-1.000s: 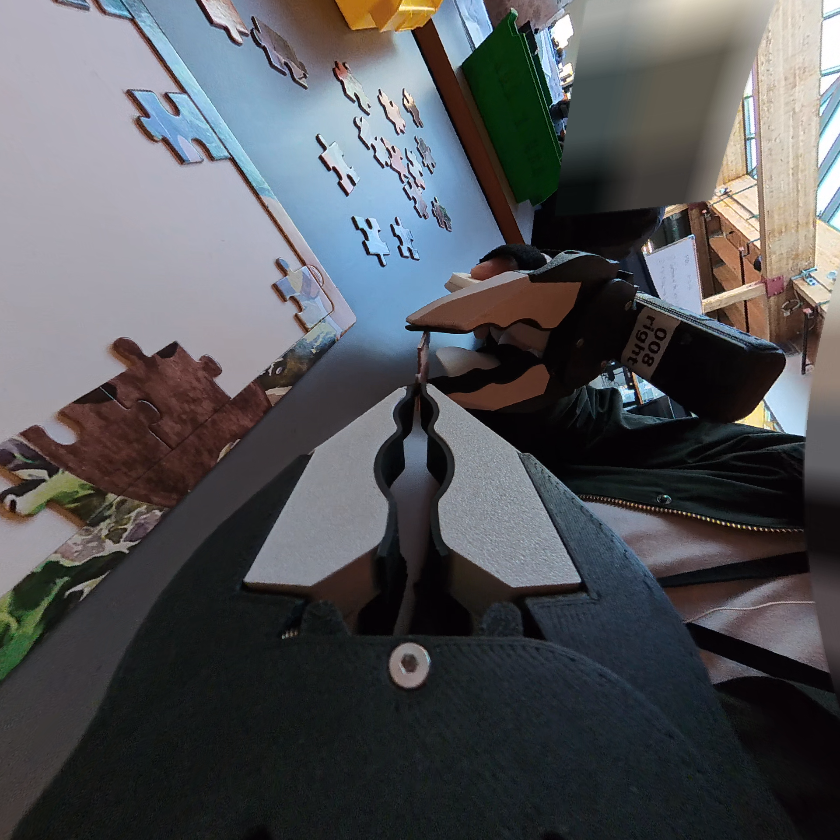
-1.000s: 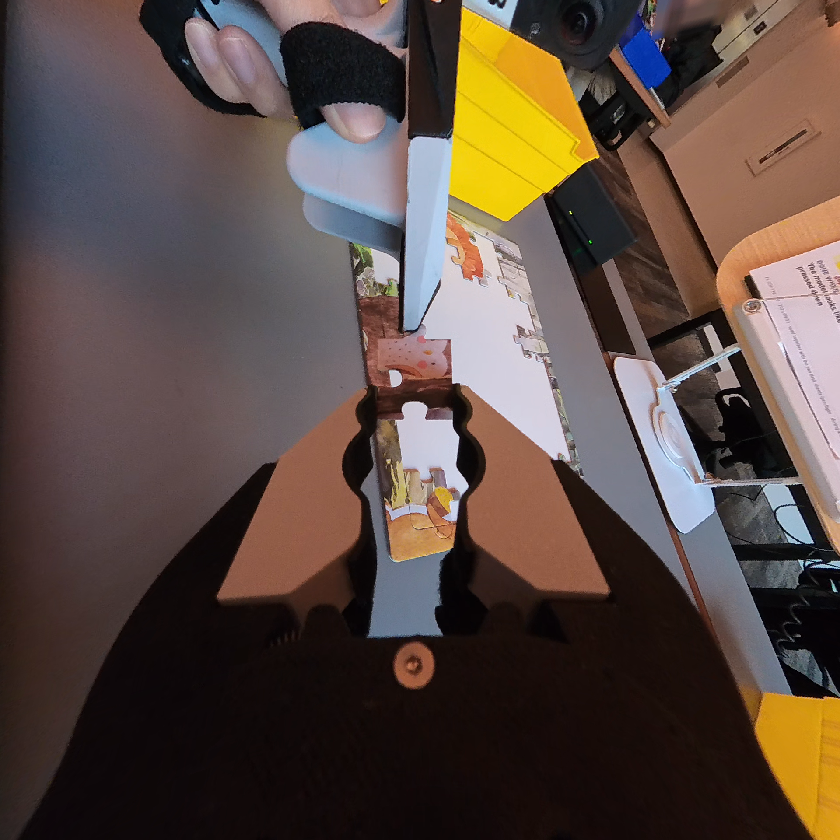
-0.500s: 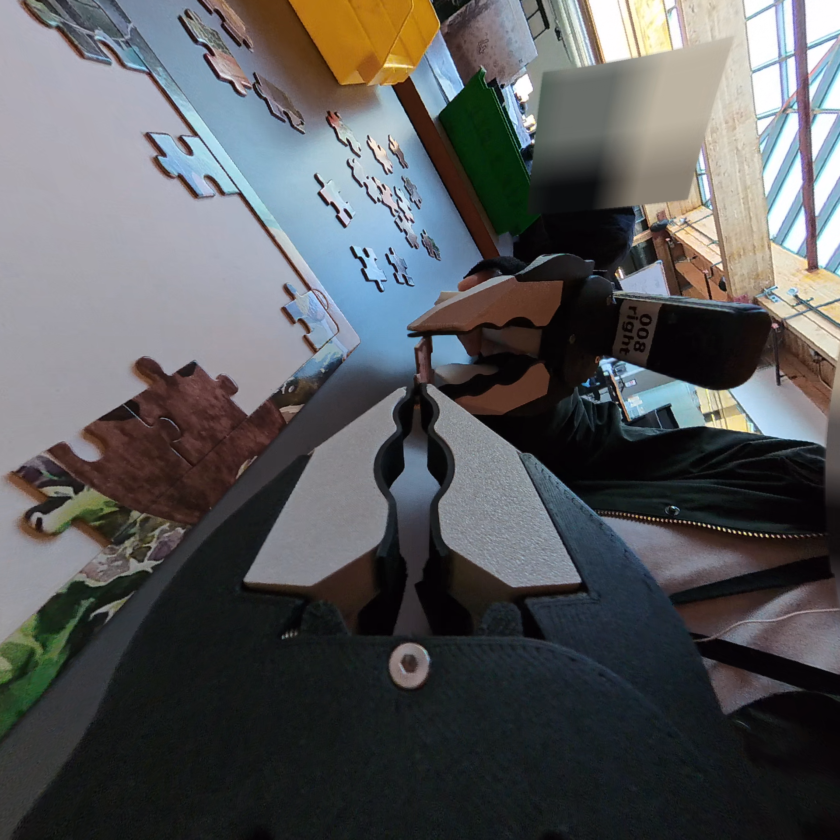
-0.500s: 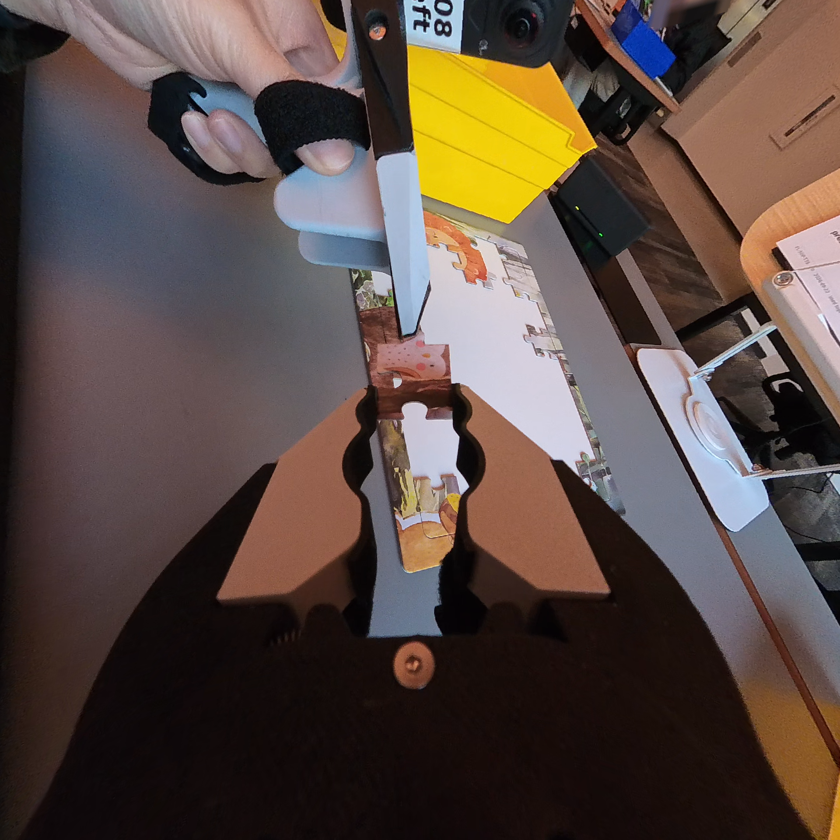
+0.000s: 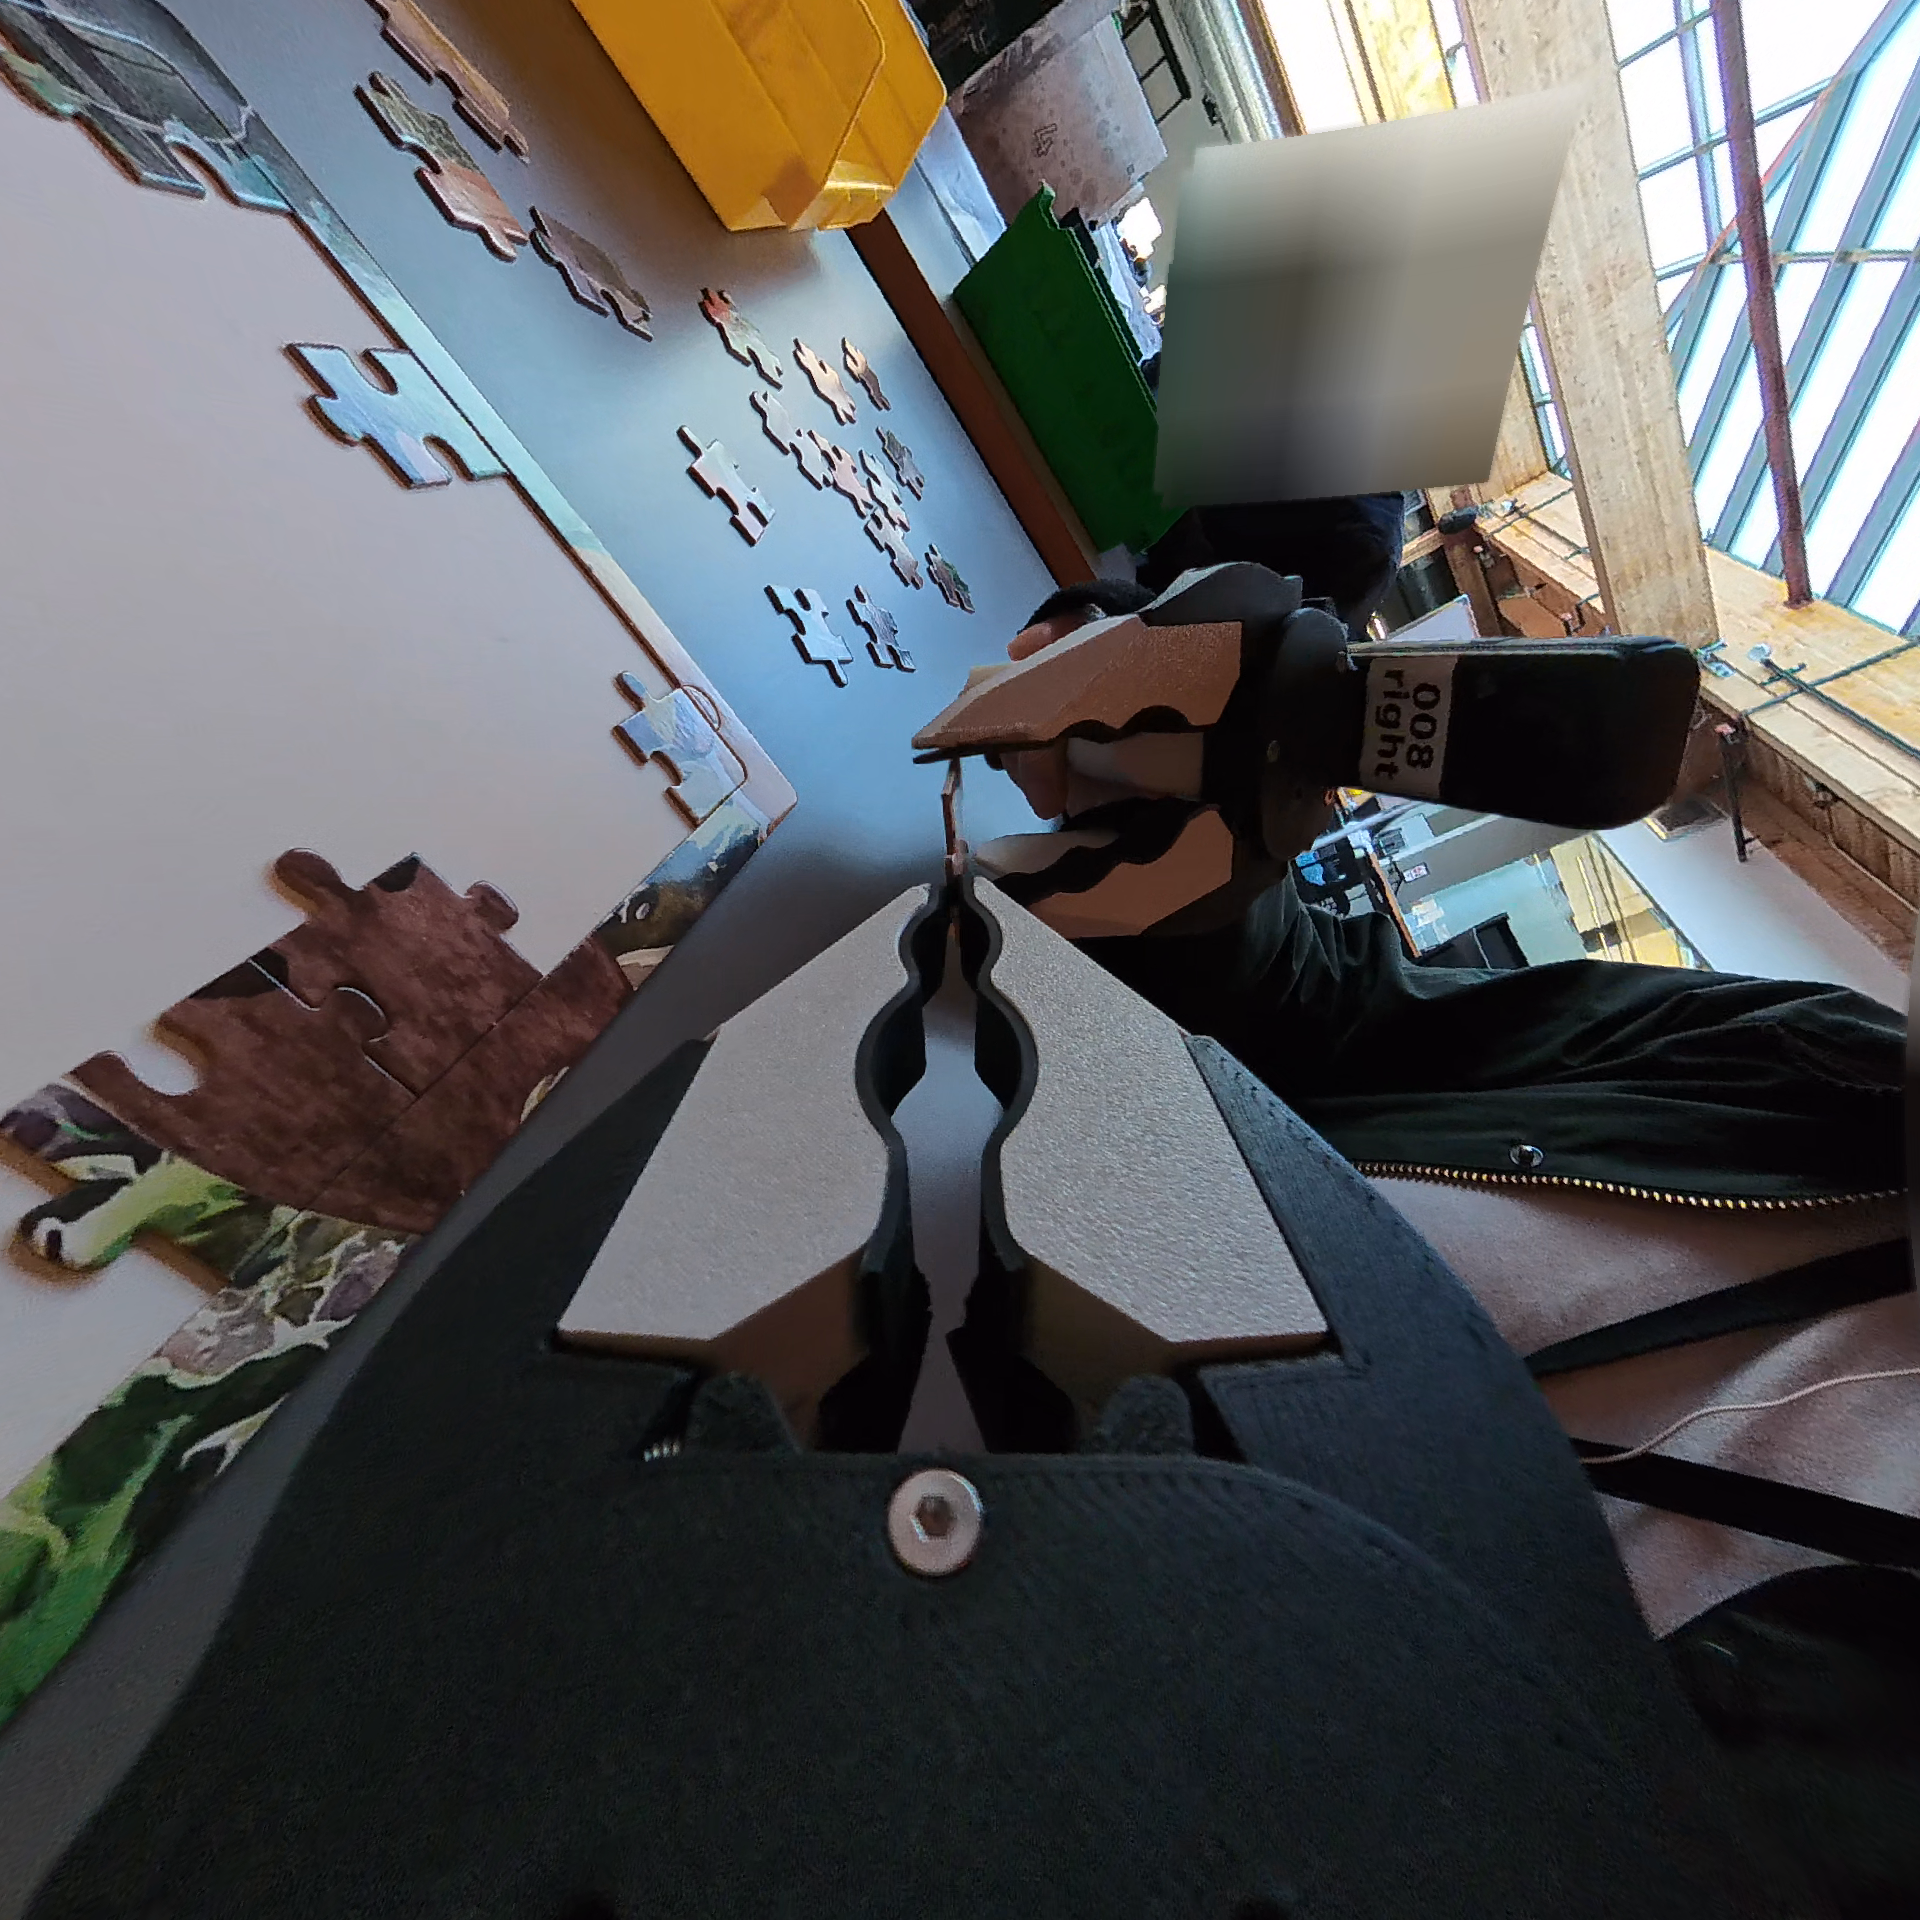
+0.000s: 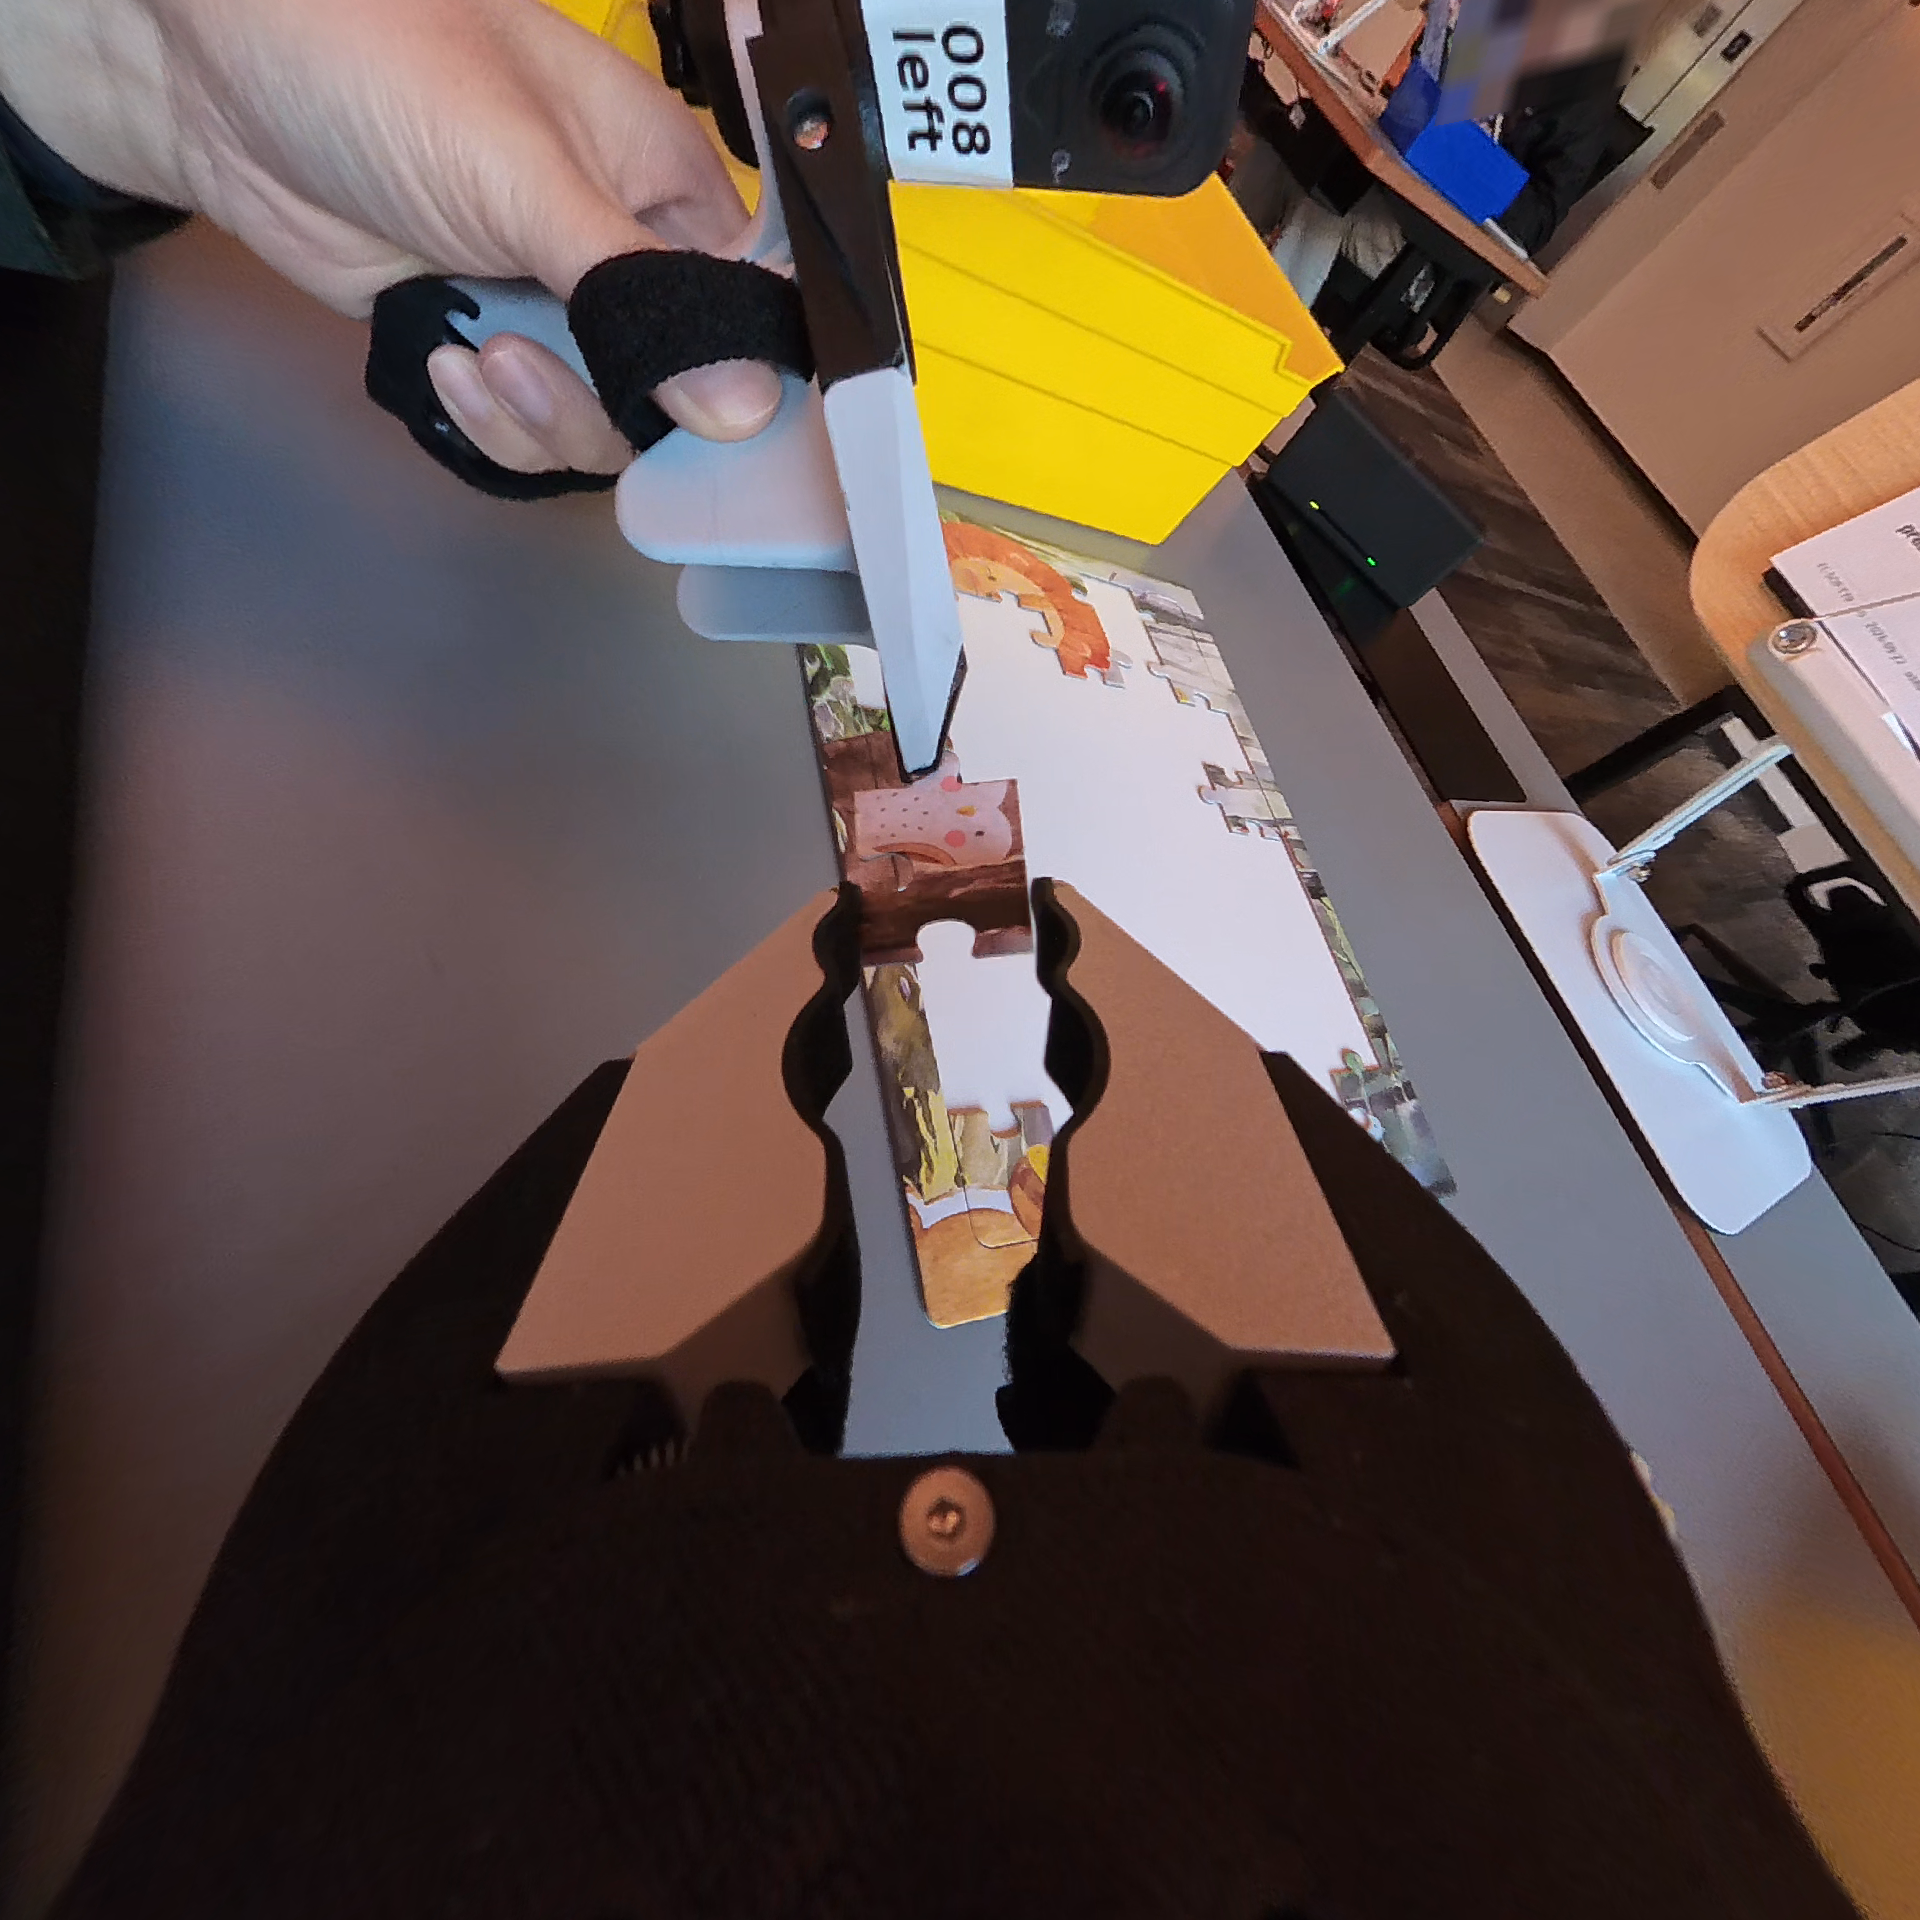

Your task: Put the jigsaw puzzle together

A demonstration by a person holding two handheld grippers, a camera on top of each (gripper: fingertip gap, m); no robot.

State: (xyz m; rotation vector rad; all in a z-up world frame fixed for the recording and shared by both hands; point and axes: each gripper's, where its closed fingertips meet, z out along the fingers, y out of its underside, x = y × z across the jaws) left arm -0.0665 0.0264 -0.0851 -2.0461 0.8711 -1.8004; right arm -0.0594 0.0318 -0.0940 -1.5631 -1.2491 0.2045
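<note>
risk: puzzle piece [image 6: 940,862] is pinched by both claws at once, in mid-air over the table [image 6: 416,831]; if either lets go out of step or twists, the piece likely drops or bends. Judgement only.
risk 2: piece is gripped by its thin edges, so slip looks easy; a drop onto the board [image 6: 1122,831] could knock placed pieces.
left gripper [image 5: 948,894]: fingers pressed together on the piece's tab, edge-on at 12 o'clock in the left wrist view; clamped.
right gripper [image 6: 945,914]: fingers a piece-width apart, tips on both side edges of the piece's brown lower part; reads as clamped on it.
left pose: in the right wrist view it comes down from 12 o'clock, steep, tip on the piece's top edge; hand [image 6: 416,177] at 11 o'clock, fingers through black straps.
right pose: in the left wrist view it enters from 3 o'clock, roughly level, finger tips touching the piece.
piece location: between both claws, above the board's near-left border.
board: border partly built, middle bare.
loose pieces [image 5: 831,457]: scattered at 12 o'clock beyond the board, near the yellow bin [image 5: 769,94].
step guess: hand-over or regrip before seating.
</note>
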